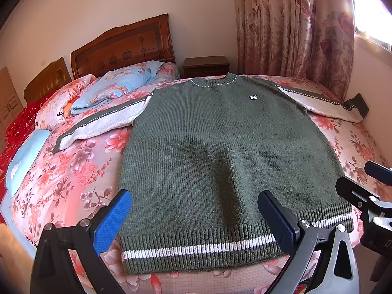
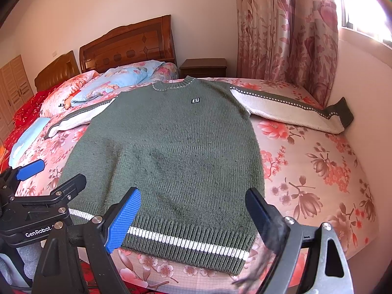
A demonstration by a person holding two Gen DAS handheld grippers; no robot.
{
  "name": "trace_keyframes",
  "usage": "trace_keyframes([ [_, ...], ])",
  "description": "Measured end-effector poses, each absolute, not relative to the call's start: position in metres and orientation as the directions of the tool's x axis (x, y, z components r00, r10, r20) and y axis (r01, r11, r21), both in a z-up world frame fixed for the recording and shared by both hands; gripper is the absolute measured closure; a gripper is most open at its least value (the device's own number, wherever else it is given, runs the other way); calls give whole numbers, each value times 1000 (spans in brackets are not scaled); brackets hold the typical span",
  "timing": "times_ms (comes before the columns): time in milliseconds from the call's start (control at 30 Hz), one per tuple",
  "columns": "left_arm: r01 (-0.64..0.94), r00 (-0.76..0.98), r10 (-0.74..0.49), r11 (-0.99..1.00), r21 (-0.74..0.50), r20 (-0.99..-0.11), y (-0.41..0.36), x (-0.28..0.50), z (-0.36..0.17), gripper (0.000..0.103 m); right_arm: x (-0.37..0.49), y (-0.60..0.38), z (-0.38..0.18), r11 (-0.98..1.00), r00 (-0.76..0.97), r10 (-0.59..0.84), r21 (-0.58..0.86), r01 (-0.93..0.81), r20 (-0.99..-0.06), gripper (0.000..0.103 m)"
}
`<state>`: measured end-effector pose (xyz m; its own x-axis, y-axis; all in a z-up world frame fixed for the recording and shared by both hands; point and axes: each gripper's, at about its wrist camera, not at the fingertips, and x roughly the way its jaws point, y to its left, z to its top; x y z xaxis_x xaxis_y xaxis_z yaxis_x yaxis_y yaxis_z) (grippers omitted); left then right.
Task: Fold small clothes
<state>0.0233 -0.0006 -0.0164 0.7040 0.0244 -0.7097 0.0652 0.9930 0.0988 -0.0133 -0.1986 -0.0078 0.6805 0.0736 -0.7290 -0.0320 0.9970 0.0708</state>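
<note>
While the green sweater (image 1: 220, 147) lies flat on the bed (image 1: 73, 171), collar far and striped hem near, the left gripper (image 1: 193, 218) and right gripper (image 2: 193, 216) hover open-jawed above that hem

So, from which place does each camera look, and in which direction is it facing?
Left wrist view: sits on the left claw, low at the foot of the bed, facing the headboard over the sweater's hem; its open blue-padded fingers show, and the right claw at the right edge.
Right wrist view: sits on the right claw, facing the same way; open fingers show, and the left claw at the left edge.
Shared: sweater, headboard, curtain.
</note>
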Motion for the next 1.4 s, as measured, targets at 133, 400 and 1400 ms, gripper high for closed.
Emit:
trace_keyframes([
  [133, 65, 702, 25, 993, 98, -712, -1, 25, -17, 0, -13, -199, -9, 997, 680, 74, 73, -30, -730, 14],
  [400, 63, 692, 32, 993, 104, -721, -3, 28, -19, 0, -11, -202, -13, 996, 672, 80, 85, -26, -736, 14],
  [1400, 111, 658, 31, 984, 138, -752, -29, 53, -27, 0, 8, -224, -30, 992, 650, 87, 123, 10, -755, 14],
])
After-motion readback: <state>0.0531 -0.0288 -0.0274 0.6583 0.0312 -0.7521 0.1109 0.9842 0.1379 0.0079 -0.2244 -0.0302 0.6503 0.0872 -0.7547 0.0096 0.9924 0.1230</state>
